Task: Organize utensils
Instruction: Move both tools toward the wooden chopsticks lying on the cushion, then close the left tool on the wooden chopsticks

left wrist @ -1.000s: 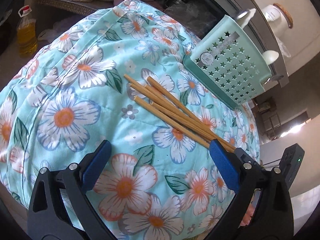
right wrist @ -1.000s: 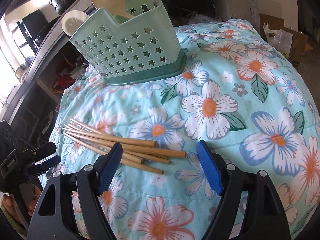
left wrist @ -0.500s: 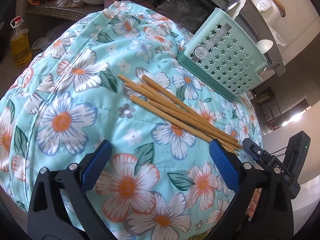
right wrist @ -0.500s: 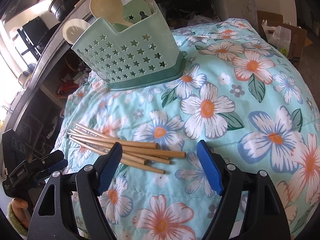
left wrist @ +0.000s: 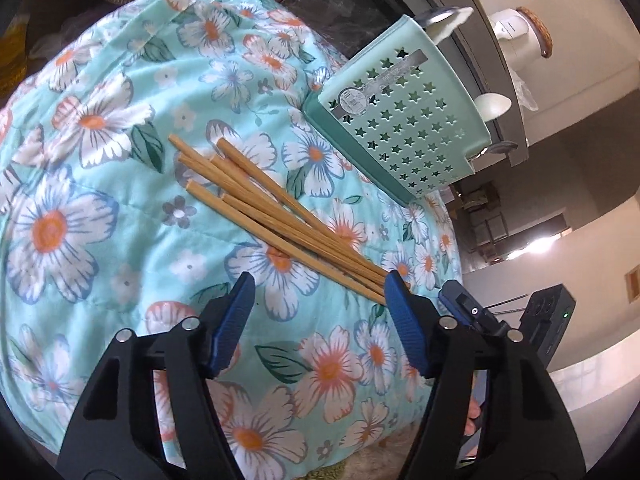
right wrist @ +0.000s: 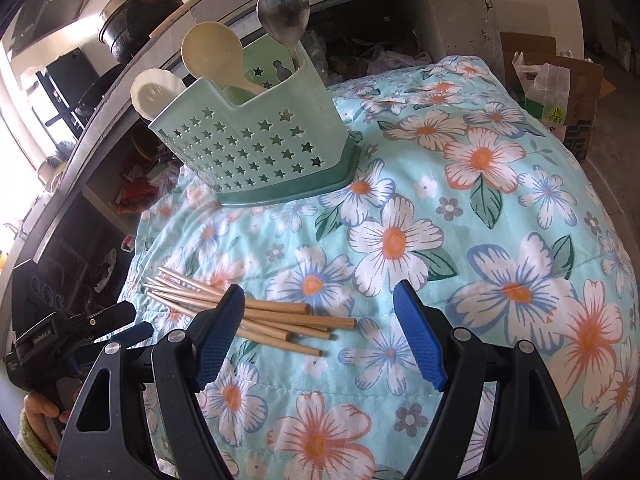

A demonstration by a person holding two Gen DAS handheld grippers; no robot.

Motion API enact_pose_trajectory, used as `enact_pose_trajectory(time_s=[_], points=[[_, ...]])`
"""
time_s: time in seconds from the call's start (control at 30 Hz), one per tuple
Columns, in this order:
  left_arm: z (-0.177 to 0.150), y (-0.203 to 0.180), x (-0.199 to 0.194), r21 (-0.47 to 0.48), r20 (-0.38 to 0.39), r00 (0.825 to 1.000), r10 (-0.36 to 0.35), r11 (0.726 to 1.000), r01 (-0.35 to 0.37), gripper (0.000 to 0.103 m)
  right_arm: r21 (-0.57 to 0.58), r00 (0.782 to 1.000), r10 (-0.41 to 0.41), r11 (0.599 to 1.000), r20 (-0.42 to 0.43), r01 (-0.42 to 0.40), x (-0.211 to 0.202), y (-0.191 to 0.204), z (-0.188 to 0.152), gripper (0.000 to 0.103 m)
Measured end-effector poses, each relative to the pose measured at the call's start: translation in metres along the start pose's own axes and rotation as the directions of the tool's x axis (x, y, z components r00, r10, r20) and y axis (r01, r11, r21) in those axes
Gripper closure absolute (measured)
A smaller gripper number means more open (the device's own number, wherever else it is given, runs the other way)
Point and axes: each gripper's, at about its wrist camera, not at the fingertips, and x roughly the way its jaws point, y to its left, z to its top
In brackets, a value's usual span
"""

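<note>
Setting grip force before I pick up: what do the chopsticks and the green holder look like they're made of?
The chopsticks look like bamboo or light wood: tan, matte, faint grain, uncoated. The utensil holder looks like molded plastic: mint green, smooth, slightly glossy, with star-shaped cutouts and a darker green base. Both sit on a quilted floral cloth.

Home kitchen: black pot (right wrist: 138, 20) on the counter (right wrist: 120, 92), spoon-filled utensil caddy (right wrist: 256, 140)

Loose wooden chopsticks (left wrist: 276, 216) lie fanned near the upright mint star-holed caddy (left wrist: 404, 120).
</note>
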Motion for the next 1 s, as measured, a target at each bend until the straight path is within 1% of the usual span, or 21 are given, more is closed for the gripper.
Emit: enact_pose_trajectory(time_s=[0.03,0.1,0.13,0.2,0.27,0.3,0.33,0.37,0.43,0.5,0.7,1.0], points=[[0.001,0.006,0.002,-0.042,-0.005,1.0,-0.025,0.999,0.025,0.049,0.001,1.0,-0.002,1.0,0.0,0.002,0.0,0.0,0.0,0.028],[0.004,0.018,0.006,-0.131,-0.006,0.997,-0.071,0.989,0.07,0.054,0.006,1.0,-0.004,1.0,0.001,0.004,-0.001,-0.002,0.0,0.028],[0.006,0.026,0.008,-0.18,0.0,0.995,-0.096,0.979,0.094,0.057,0.009,1.0,-0.005,1.0,0.001,0.005,-0.001,-0.003,0.0,0.028],[0.01,0.036,0.013,-0.241,0.009,0.992,-0.124,0.963,0.123,0.061,0.016,1.0,-0.005,1.0,0.002,0.005,-0.001,-0.005,0.001,0.028],[0.014,0.044,0.019,-0.281,0.014,0.99,-0.139,0.95,0.137,0.065,0.023,1.0,-0.006,1.0,0.0,0.006,0.0,-0.006,0.001,0.028],[0.015,0.046,0.021,-0.299,0.016,0.99,-0.143,0.944,0.141,0.069,0.027,1.0,-0.006,1.0,-0.001,0.006,0.0,-0.007,0.001,0.028],[0.017,0.048,0.024,-0.316,0.017,0.989,-0.145,0.938,0.143,0.074,0.03,1.0,-0.006,1.0,-0.003,0.006,0.0,-0.008,0.001,0.028],[0.018,0.049,0.028,-0.332,0.015,0.99,-0.143,0.933,0.139,0.077,0.032,1.0,-0.006,0.999,-0.004,0.006,0.001,-0.009,0.001,0.028],[0.019,0.049,0.032,-0.348,0.016,0.99,-0.138,0.928,0.135,0.083,0.036,1.0,-0.006,0.999,-0.004,0.006,0.001,-0.01,0.001,0.028],[0.019,0.048,0.035,-0.353,0.022,0.991,-0.132,0.926,0.131,0.085,0.039,1.0,-0.008,0.999,-0.003,0.008,0.0,-0.011,0.002,0.028],[0.016,0.047,0.03,-0.348,0.042,0.991,-0.125,0.928,0.132,0.086,0.048,1.0,-0.01,0.999,0.003,0.01,-0.003,-0.014,0.002,0.028],[0.003,0.046,0.003,-0.331,0.009,0.995,-0.099,0.939,0.096,0.086,0.053,1.0,-0.001,0.999,0.004,0.001,-0.004,-0.015,0.001,0.028]])
